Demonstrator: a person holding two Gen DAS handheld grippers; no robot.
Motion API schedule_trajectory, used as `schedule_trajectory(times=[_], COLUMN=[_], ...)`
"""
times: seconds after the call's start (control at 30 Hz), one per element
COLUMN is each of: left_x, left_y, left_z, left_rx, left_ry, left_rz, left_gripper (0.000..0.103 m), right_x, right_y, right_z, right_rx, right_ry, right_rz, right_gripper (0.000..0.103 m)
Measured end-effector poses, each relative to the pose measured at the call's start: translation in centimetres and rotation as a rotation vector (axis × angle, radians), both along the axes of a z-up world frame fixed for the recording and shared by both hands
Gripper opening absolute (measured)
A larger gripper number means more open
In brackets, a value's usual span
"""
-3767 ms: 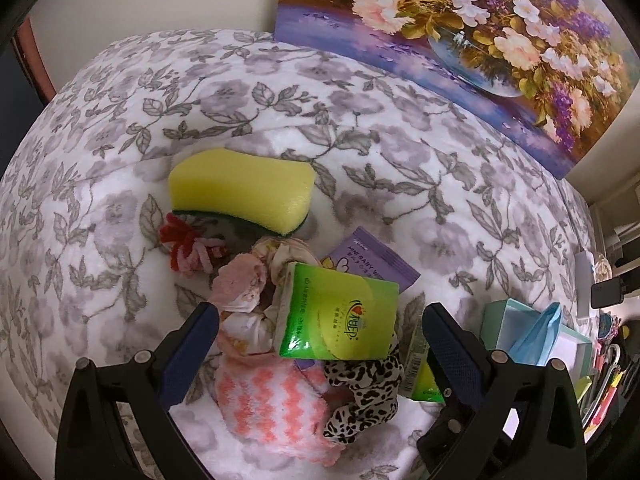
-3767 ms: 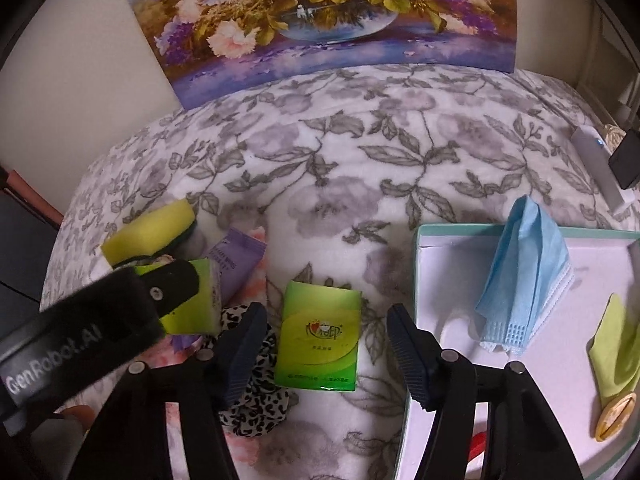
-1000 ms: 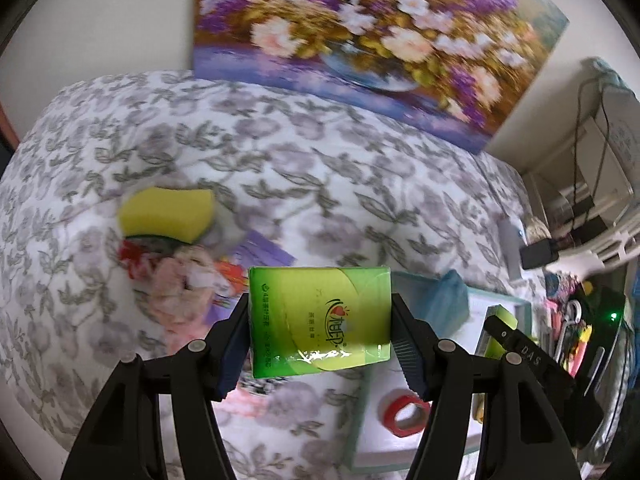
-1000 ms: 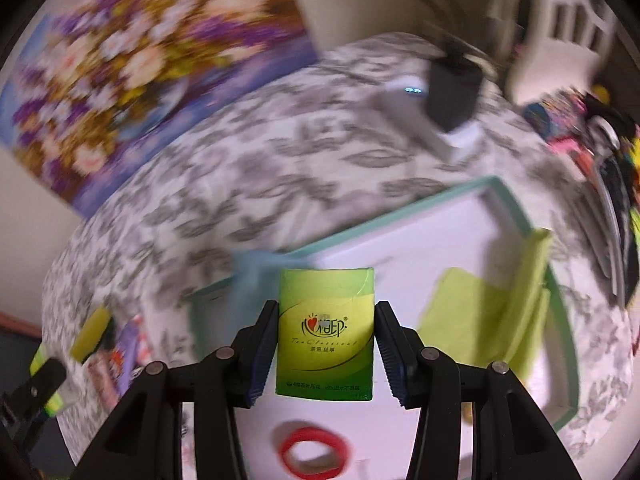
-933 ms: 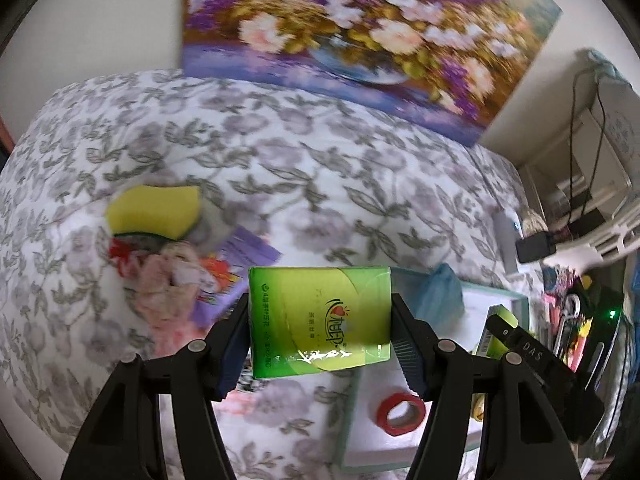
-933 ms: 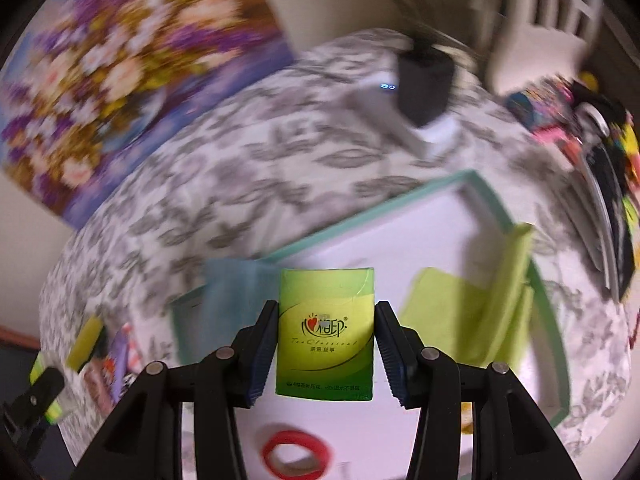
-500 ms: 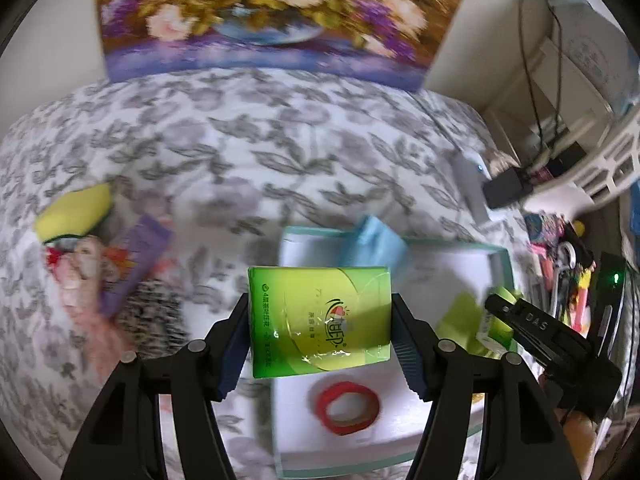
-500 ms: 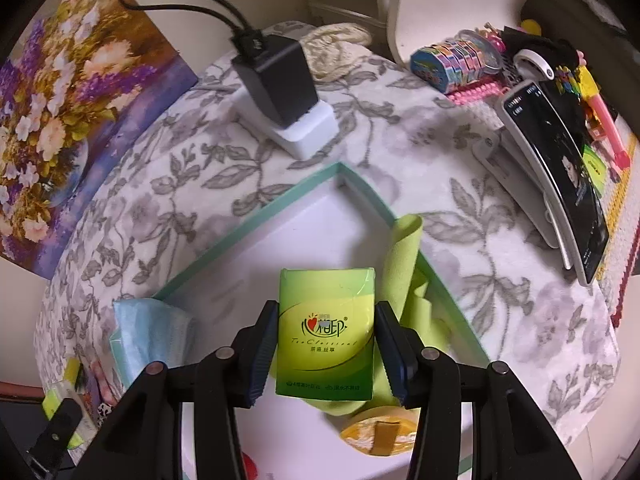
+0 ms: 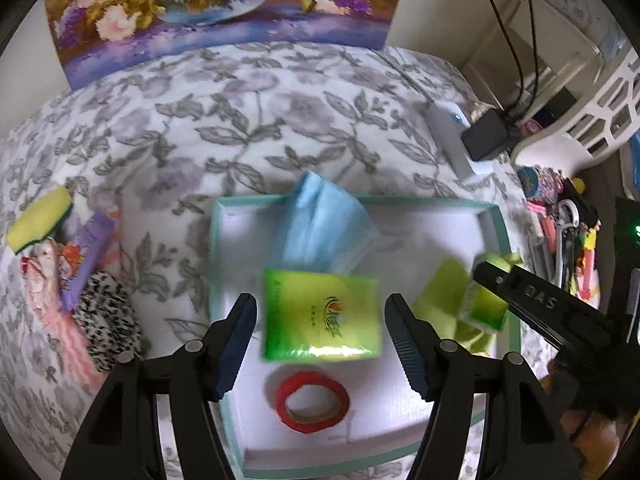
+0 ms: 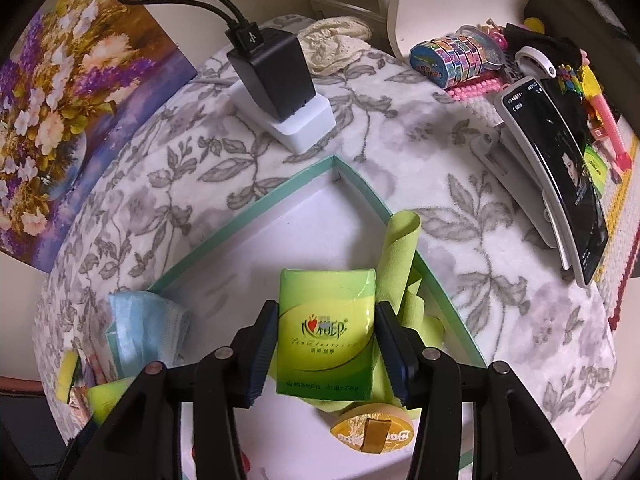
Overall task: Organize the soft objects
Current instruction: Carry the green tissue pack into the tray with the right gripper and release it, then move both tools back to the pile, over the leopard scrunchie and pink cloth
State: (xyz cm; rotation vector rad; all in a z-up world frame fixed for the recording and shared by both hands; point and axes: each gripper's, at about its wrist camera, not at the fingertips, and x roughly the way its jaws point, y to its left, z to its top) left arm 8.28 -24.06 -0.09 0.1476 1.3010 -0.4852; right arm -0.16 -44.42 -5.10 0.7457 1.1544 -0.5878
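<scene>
A white tray with a teal rim [image 9: 400, 201] lies on the flowered cloth. My left gripper [image 9: 320, 304] hangs over it with its jaws opening. A blurred green tissue pack [image 9: 320, 320] sits between them over the tray floor, with a gap on each side. My right gripper [image 10: 326, 312] is over the tray's right part, its jaws opening too. A second green tissue pack [image 10: 326, 332] stands upright between its pads, which still touch its sides. In the tray lie a blue face mask [image 9: 320, 228], a green cloth [image 10: 400, 248] and a red ring [image 9: 312, 404].
Left of the tray lie a yellow sponge [image 9: 40, 218], a purple pack [image 9: 86, 248], a pink knit piece [image 9: 52, 292] and a leopard scrunchie [image 9: 106, 320]. A black charger on a white block [image 10: 272, 72] stands behind the tray, and a phone [image 10: 560, 176] and toys lie to its right.
Both grippers carried their green packs from the cloth over the tray. The left jaws have spread and its pack has come free; the right pack stays between its pads.
</scene>
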Motion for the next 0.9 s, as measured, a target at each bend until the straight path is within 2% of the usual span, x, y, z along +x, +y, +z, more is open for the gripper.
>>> schedule_trajectory(times=[0.07,0.13,0.2,0.3,0.6,0.9], left_x=[0.3,0.6,0.9,1.4,4.1,6.2], left_y=[0.5,1.1,1.4,2.4,8.1,14.3], left_z=[0.4,0.8,1.0,1.4,1.2,2.0], left_rx=[-0.003,-0.022,-0.021,0.004,0.019,0.105], left_ry=[-0.013,-0.015,-0.025,-0.067,-0.078,-0.119], left_rz=[0.017,0.032,0.049,0.098,0.300,0.432], left_gripper=[0.079,0.088,0.096,0.097,0.097,0.097], right_x=[0.0,0.1,0.2,0.3,0.8,1.5], right_y=[0.1,0.2,0.3,0.6,1.1,3.0], right_z=[0.3,0.6,0.9,1.5,1.1,1.7], right_rx=[-0.012,-0.020,-0.031,-0.069,-0.099,-0.134], right_ry=[-0.001,-0.004,-0.007,-0.011,0.024,0.039], right_rz=[0.003,0.010,0.016,0.022,0.042,0.065], right_gripper=[0.064,0.068,0.082,0.103,0.103,0.103])
